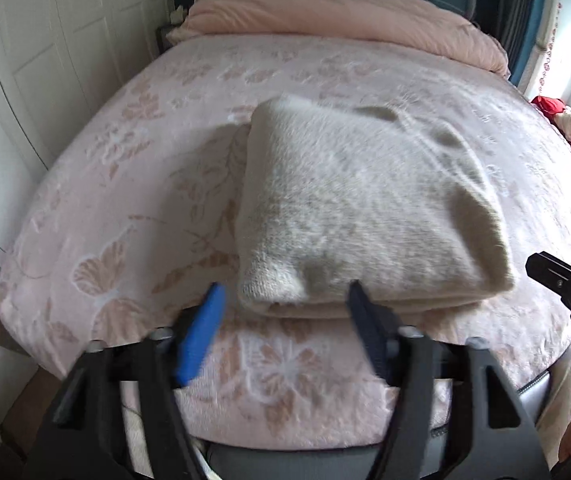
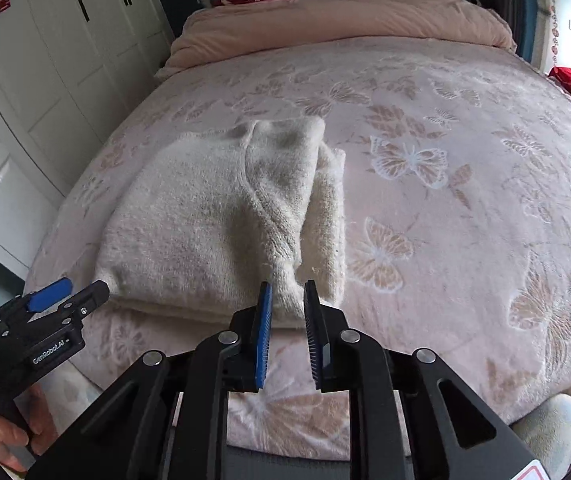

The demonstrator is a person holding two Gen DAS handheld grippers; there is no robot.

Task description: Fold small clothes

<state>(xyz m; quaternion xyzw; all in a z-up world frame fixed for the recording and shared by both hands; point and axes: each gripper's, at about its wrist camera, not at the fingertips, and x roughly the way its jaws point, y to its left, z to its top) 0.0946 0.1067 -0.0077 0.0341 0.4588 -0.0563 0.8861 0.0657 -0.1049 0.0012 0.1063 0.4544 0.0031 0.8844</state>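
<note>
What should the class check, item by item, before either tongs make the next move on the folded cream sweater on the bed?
1. Sweater lies folded in a compact stack on the bedspread: ok.
2. Left tongs open, nothing between the fingers: ok.
3. Right tongs parted and holding nothing, poised at the sweater's near edge: ok.
4. Top layer flat: not ok, a ribbed fold runs diagonally across the right side and the right edge shows uneven layers.
5. Near edge of the stack squared: cannot tell, the left view is motion blurred.
6. Both tongs stand apart from each other, on opposite sides of the near edge: ok.
</note>
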